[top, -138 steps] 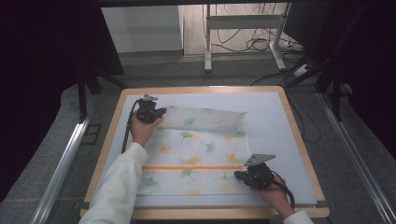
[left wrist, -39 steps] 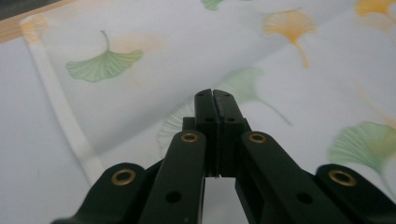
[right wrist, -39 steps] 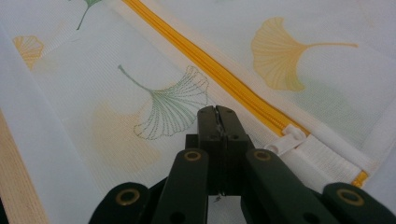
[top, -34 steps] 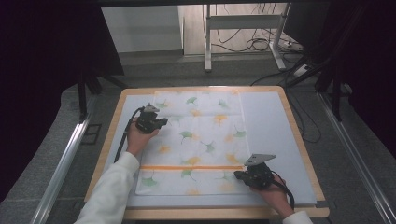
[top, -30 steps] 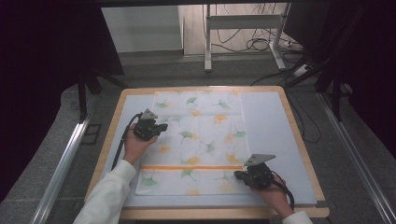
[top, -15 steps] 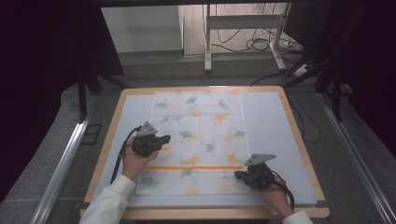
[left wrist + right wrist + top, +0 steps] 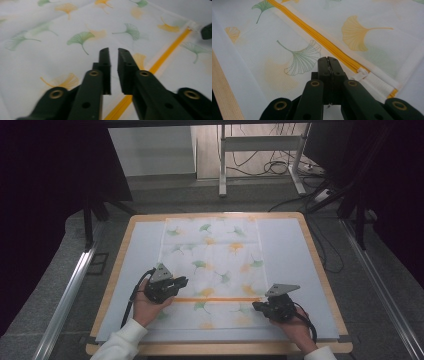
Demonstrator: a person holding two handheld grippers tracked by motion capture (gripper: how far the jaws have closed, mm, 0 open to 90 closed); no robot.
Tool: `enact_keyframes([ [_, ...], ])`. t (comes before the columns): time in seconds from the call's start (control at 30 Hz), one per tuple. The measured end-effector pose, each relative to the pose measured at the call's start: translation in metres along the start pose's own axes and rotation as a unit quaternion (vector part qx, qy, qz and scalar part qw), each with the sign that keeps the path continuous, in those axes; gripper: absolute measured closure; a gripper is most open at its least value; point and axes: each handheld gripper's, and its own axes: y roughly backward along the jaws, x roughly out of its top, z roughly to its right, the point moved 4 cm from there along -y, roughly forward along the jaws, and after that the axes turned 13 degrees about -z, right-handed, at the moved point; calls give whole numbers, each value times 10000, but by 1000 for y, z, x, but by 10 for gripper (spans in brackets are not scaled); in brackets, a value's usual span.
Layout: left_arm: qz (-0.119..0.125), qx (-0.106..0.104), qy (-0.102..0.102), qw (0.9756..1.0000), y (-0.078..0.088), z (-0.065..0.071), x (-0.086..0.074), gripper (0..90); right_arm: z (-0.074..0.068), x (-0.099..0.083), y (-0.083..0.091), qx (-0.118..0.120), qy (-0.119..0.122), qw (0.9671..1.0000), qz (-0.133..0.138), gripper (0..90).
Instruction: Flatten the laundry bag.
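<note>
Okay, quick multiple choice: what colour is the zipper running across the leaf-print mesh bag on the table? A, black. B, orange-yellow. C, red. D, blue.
B: the zipper shows as an orange-yellow band across the white mesh bag, close in front of the right gripper.

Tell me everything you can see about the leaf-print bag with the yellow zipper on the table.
The bag is a flat white rectangle of fine mesh-looking fabric, printed with green and orange ginkgo leaves. It lies spread out and smooth on the pale table mat, long side running away from the person. A yellow zipper crosses it near the close end, shut, with a white fabric tab at its right end. The right gripper, jaws shut, rests on the fabric beside that tab. The left gripper, jaws slightly apart, is over the bag.
</note>
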Motion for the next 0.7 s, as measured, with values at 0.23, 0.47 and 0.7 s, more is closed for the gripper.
enact_keyframes([
  [0.23, 31, 140, 195, 9997, 3, 7, 4, 436, 3, -6, 9, -71, -105, 9999, 94, 890],
  [0.47, -150, -134, 67, 9998, -2, 15, 8, 339, 8, -16, 21, -119, -270, 9993, 220, 890],
  [0.7, -60, -153, -108, 9998, -1, 28, 16, 339, 6, -26, 25, -185, -393, 9989, 201, 890],
])
